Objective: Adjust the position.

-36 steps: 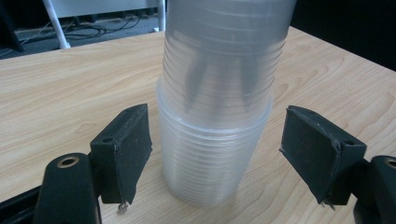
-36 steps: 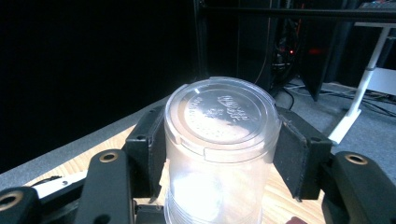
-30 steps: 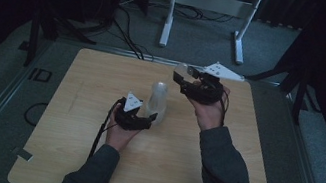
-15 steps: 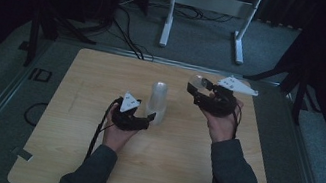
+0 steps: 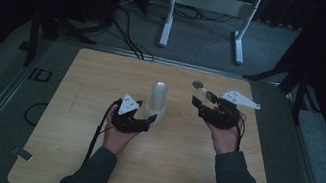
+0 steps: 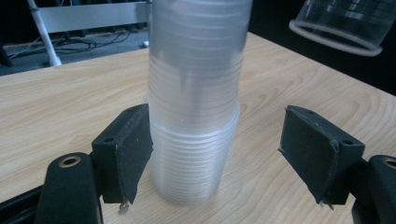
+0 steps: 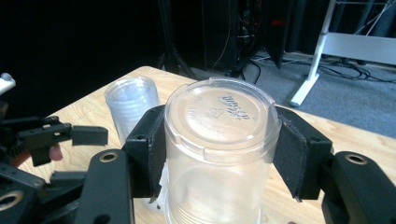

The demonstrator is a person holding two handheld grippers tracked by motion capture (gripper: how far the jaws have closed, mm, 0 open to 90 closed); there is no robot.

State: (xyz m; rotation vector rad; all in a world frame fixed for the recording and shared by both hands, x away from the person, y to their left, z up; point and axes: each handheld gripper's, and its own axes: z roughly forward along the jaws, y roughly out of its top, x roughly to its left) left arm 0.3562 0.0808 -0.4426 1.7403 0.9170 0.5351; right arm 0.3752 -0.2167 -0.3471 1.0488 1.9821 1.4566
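A tall stack of clear plastic cups (image 5: pixel 158 101) (image 6: pixel 194 93) (image 7: pixel 133 102) stands upside down at mid-table. My left gripper (image 5: pixel 146 117) (image 6: pixel 219 154) reaches around its base. One pad is at the stack's side and the other pad (image 6: pixel 310 149) stands well apart from it. These jaws have just been closing a little, with the stack between them. To the right of the stack, my right gripper (image 5: pixel 202 101) (image 7: pixel 217 154) is shut on a single clear cup (image 7: pixel 219 140) (image 6: pixel 341 23), held above the table with its base toward the camera.
The wooden table (image 5: pixel 101 85) has a metal rail around it. A white stand (image 5: pixel 212 1) and cables (image 5: pixel 126 29) are on the floor behind the far edge. Bare tabletop lies to the left and at the front.
My right hand has carried the single cup to the right and downward, away from the top of the stack. The left hand has stayed at the stack's base.
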